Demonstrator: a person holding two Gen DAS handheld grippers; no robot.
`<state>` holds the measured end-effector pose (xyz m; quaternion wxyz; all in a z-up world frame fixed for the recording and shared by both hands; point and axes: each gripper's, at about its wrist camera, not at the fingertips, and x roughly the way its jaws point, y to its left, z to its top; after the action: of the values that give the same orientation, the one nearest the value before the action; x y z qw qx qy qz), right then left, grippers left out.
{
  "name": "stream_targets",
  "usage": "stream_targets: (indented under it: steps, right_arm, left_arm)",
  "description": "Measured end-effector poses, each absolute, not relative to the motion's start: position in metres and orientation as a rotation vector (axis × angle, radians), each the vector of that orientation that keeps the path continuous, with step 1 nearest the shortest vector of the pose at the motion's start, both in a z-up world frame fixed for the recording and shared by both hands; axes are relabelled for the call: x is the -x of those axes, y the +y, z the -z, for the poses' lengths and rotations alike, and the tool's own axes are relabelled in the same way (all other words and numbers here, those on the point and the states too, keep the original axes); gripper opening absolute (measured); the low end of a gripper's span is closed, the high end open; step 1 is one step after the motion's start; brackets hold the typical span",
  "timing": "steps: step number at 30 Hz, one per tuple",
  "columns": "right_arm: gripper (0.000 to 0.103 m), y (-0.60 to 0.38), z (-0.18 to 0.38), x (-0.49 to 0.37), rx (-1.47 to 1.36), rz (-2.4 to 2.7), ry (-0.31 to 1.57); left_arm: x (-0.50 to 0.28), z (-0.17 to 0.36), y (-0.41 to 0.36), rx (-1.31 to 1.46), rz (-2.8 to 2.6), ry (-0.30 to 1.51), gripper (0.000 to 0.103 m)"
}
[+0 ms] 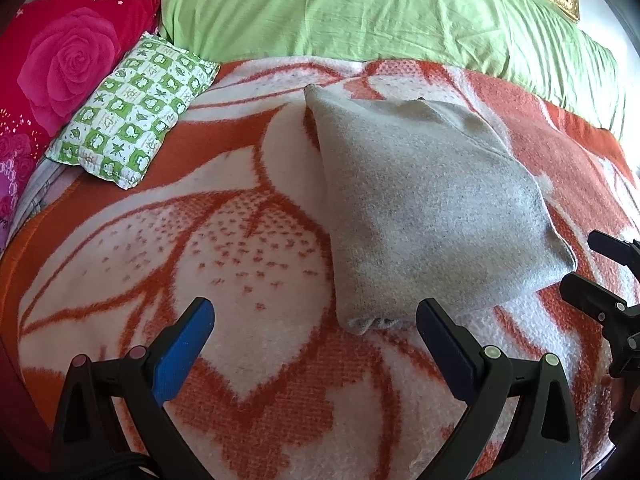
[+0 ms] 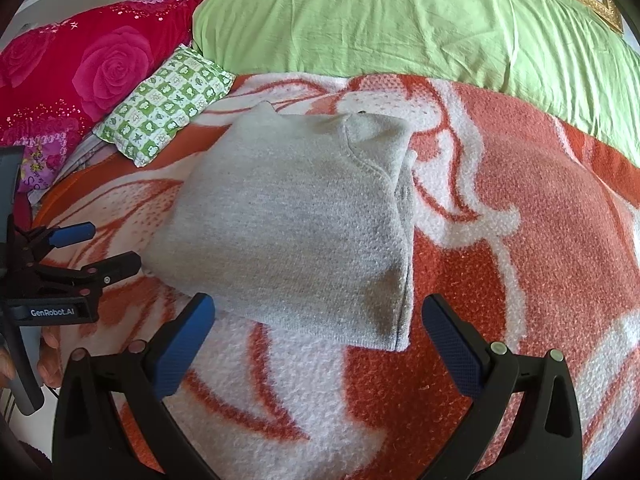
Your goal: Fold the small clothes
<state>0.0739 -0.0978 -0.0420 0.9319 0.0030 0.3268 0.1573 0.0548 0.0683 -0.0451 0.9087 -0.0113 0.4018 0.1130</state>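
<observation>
The grey garment (image 2: 296,216) lies folded into a compact rectangle on the blanket (image 2: 520,208), apparently finished, while the left gripper (image 1: 316,332) and right gripper (image 2: 318,324) hover with jaws spread, holding nothing.

Your left gripper (image 1: 314,316) at the bottom of its frame has black plastic arms, blue textured pads (image 1: 182,350) and pale round rivet heads. Your right gripper (image 2: 318,314) looks the same. At the left edge of the right wrist view, the left gripper's black body carries white "GenRobot.AI" lettering.
</observation>
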Motion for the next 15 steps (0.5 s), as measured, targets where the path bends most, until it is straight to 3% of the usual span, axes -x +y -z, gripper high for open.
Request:
stream_targets:
  steps: [15]
  right_arm:
    - [0.103, -0.0947, 0.0418, -0.0713, -0.002, -0.326, 0.669]
  left_arm:
    - [-0.0543, 0.0449, 0.066, 0.018, -0.222, 0.831, 0.101]
